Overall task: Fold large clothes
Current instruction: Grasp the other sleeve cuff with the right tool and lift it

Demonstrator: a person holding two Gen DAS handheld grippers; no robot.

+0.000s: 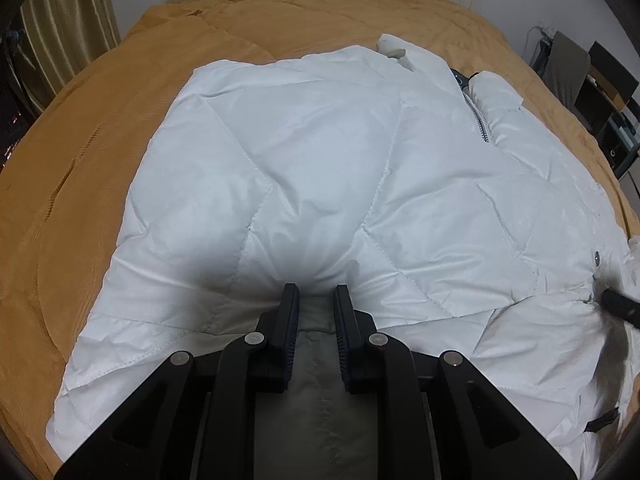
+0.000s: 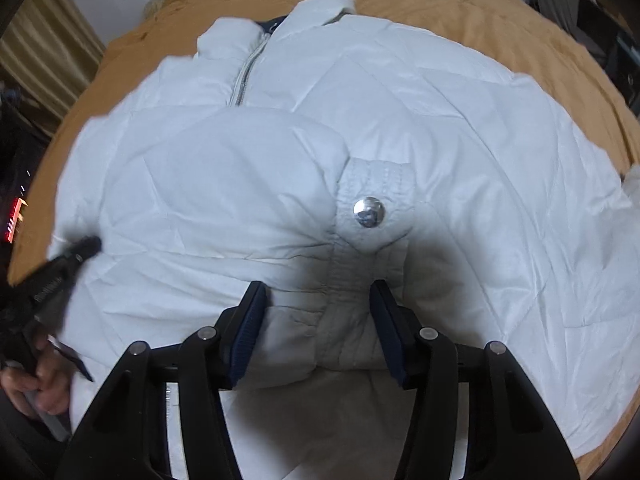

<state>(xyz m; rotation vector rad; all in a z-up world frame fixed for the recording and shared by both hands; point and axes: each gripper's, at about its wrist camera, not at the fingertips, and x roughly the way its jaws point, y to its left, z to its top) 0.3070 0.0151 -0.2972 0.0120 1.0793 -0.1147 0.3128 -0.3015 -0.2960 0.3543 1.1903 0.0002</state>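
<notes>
A white quilted puffer jacket [image 1: 300,152] lies spread on the bed, its zipper [image 1: 478,120] and collar at the far end. My left gripper [image 1: 316,300] is shut on a fold of the jacket's near edge, and grey fabric shows between its fingers. In the right wrist view the jacket [image 2: 460,120] has a sleeve folded across it, ending in a cuff tab with a silver snap button [image 2: 368,212]. My right gripper [image 2: 318,300] stands open astride that cuff, with fabric lying between its fingers. The left gripper [image 2: 80,248] shows at the left edge, held by a hand [image 2: 40,380].
An ochre corduroy bedspread [image 1: 100,140] covers the bed around the jacket. Curtains [image 1: 68,12] hang at the far left. Shelves and boxes [image 1: 600,92] stand past the bed's right side. The right gripper's fingertip [image 1: 616,304] shows at the right edge.
</notes>
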